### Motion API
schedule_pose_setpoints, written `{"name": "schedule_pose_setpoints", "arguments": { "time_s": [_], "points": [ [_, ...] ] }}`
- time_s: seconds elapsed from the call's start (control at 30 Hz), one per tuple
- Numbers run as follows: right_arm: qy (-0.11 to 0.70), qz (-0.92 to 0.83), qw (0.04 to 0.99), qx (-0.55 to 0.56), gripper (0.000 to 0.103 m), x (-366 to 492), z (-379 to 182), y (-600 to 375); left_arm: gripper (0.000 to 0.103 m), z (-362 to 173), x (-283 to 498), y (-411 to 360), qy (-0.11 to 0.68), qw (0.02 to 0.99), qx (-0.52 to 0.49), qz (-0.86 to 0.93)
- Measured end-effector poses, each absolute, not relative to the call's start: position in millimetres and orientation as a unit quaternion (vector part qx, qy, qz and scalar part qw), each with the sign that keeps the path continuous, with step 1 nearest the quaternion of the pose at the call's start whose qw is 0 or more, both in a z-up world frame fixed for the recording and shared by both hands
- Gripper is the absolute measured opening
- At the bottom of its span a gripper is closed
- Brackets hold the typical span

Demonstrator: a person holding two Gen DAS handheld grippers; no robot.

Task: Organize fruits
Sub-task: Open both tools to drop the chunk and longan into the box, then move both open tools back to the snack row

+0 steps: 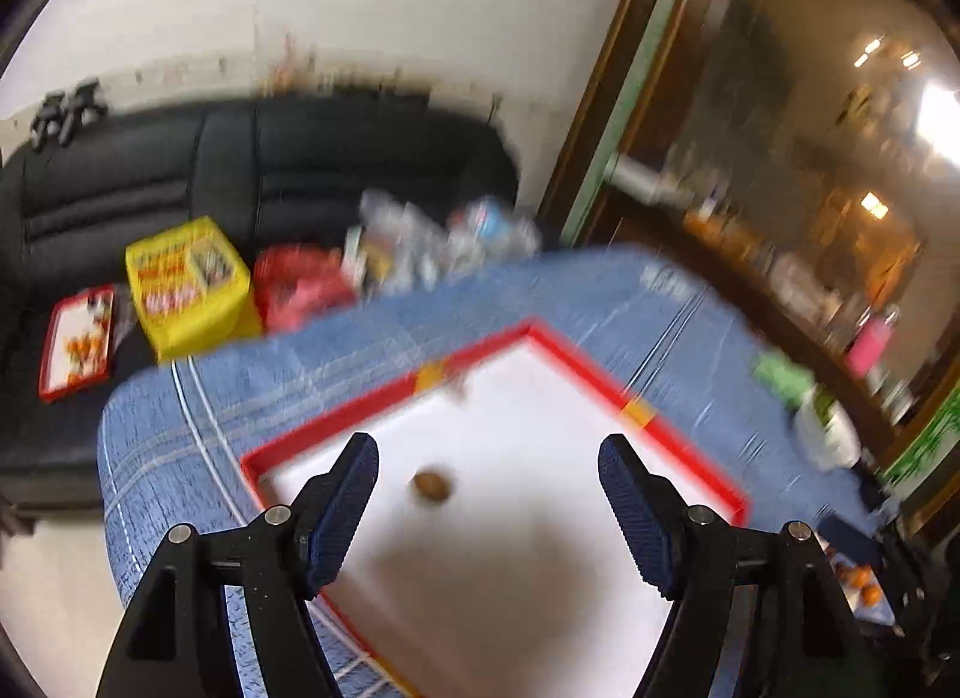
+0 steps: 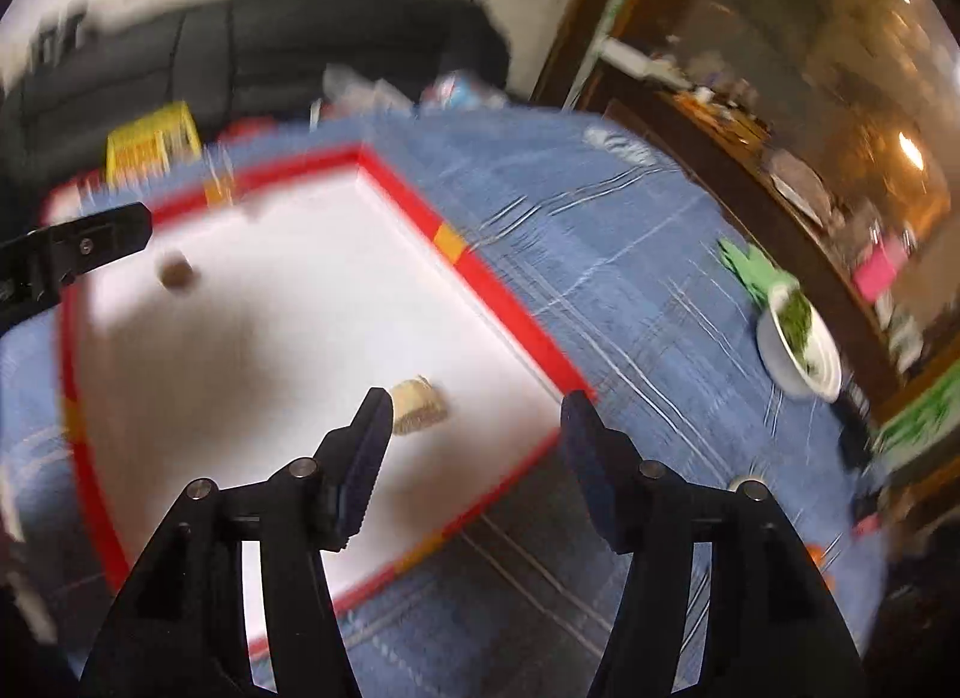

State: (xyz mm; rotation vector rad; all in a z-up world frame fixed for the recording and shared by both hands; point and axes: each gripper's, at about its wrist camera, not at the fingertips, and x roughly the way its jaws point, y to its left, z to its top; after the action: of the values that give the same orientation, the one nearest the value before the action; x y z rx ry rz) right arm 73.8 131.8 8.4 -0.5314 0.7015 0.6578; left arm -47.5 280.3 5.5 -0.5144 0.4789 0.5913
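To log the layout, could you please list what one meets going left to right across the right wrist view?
Left gripper → small brown fruit → tan ridged item → tray's red right rim → white bowl of greens.

No text can be read in either view. The yellow box (image 1: 186,284) at far left, on the black sofa (image 1: 252,164), carries red print, but blur smears it past reading. The red packet (image 1: 300,284) just right of it and the red-framed card (image 1: 77,341) to its left show markings too blurred to make out.
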Motion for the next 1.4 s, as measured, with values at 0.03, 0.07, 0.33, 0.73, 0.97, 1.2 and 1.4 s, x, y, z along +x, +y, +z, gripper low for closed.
{"name": "schedule_pose_setpoints", "arguments": {
  "time_s": [0.03, 0.07, 0.33, 0.73, 0.97, 1.2, 1.4],
  "points": [
    [0.323, 0.324, 0.862, -0.218, 0.079, 70, 16, 110, 0.075, 12, -53, 268, 0.203, 0.909, -0.240, 0.274],
    [0.316, 0.328, 0.869, -0.194, 0.087, 66, 21, 94, 0.078, 17, -56, 257, 0.181, 0.920, -0.235, 0.257],
    [0.348, 0.249, 0.902, -0.057, 0.088, 66, -5, -75, 0.083, -4, -10, 136, 0.239, 0.955, -0.173, 0.028],
    [0.420, 0.150, 0.893, 0.057, 0.075, 143, -45, -195, 0.083, -52, 50, 52, 0.369, 0.923, -0.097, -0.048],
    [0.440, 0.156, 0.880, 0.089, 0.055, 198, -54, -174, 0.082, -54, 73, 46, 0.370, 0.923, -0.096, -0.050],
    [0.452, 0.191, 0.861, 0.133, 0.041, 198, -61, -169, 0.081, -54, 100, 34, 0.371, 0.922, -0.091, -0.061],
    [0.466, 0.218, 0.833, 0.206, 0.042, 215, -71, -181, 0.081, -56, 102, 32, 0.372, 0.922, -0.089, -0.063]
  ]
}}
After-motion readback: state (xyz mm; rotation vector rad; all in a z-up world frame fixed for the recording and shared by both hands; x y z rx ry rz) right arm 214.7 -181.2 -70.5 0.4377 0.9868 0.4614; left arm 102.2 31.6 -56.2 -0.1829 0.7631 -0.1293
